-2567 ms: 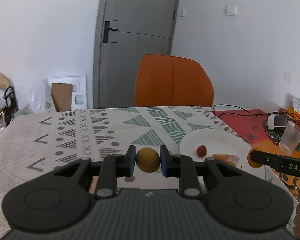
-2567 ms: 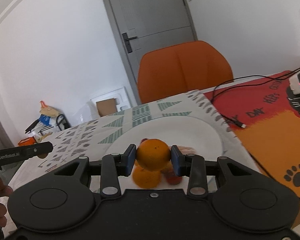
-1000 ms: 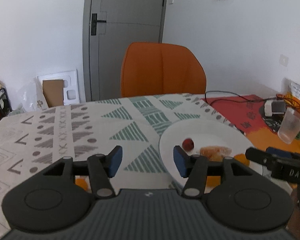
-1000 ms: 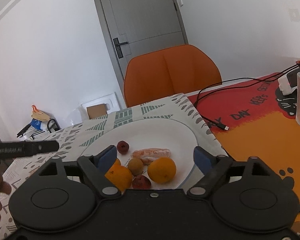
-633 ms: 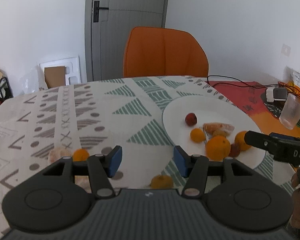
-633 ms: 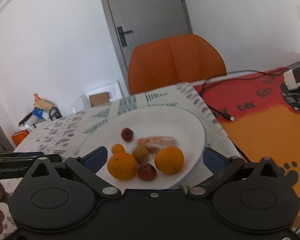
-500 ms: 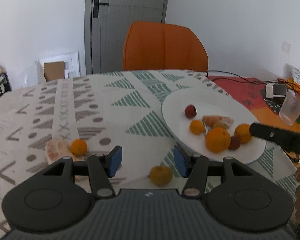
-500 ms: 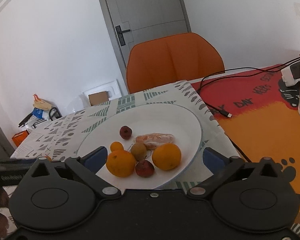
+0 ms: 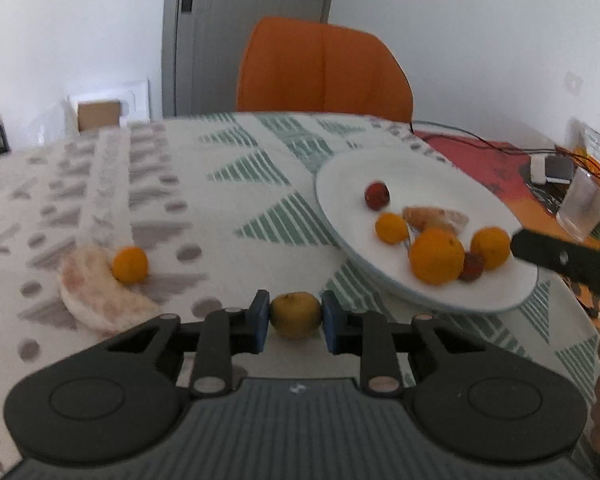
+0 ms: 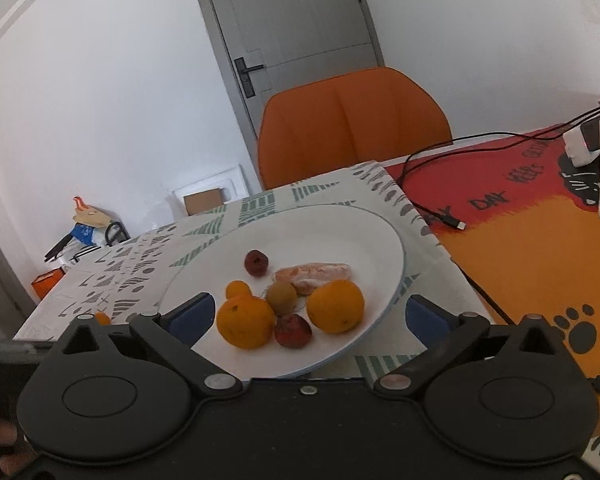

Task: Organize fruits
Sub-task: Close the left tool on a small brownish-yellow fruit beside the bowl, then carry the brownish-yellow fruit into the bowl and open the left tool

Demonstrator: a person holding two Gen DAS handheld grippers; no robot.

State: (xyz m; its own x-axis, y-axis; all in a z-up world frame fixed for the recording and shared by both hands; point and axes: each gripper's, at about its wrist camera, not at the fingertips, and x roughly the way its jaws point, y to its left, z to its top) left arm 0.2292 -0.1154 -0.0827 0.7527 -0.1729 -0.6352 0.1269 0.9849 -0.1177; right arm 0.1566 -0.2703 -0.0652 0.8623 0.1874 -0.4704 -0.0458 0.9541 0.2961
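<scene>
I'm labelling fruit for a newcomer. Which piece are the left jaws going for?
On the patterned tablecloth, short of the white plate, a small round yellow-green fruit lies between the closing left jaws. Its neighbours are a small orange and a pale pomelo wedge.

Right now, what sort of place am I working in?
Most likely a home dining room: a table under a patterned tablecloth, an orange chair pulled up at its far side, a grey interior door behind, and a white plate of fruit with a drinking glass nearby.
</scene>
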